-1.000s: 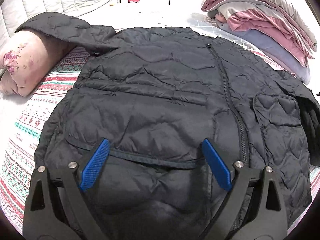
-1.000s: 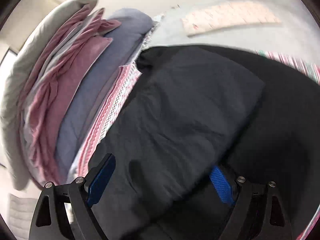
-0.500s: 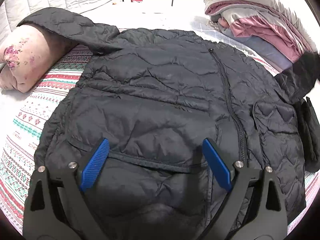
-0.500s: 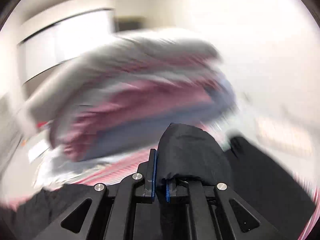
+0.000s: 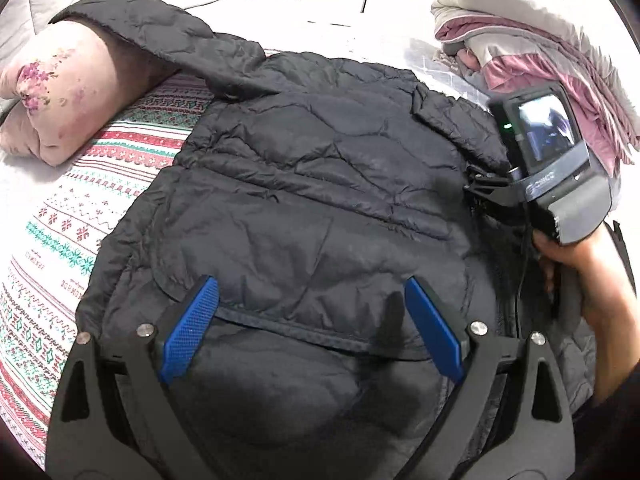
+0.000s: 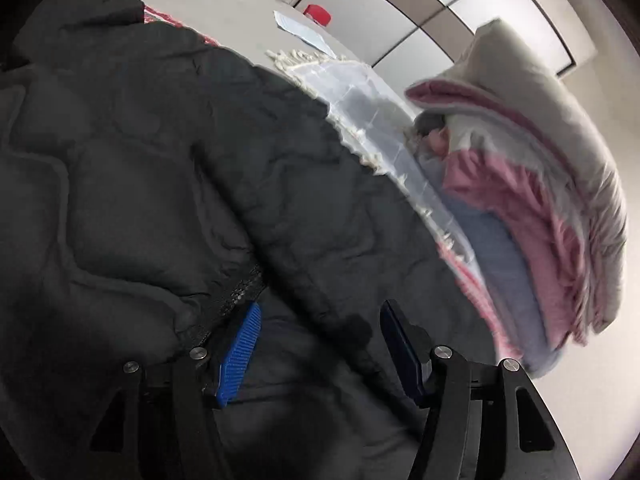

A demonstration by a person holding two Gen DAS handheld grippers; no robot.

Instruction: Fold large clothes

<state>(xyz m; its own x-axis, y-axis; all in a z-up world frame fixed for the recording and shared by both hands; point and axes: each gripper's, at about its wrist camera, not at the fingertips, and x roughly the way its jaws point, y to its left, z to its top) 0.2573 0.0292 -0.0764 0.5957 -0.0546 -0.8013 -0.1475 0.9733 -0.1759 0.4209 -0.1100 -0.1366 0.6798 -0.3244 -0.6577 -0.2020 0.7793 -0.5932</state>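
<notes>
Showing only leftward: pink pillow under jacket sleeve.

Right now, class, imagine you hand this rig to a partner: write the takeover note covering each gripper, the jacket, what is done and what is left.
Left gripper: open, holding nothing, poised over the lower front of the black quilted jacket.
Right gripper: open, empty, over the jacket's right side near the stacked bedding.
Jacket lies front up on the patterned bed cover.
Done: right sleeve folded across the chest.
Left: the other sleeve is draped over the pink pillow; fold it in, then fold the body.
</notes>
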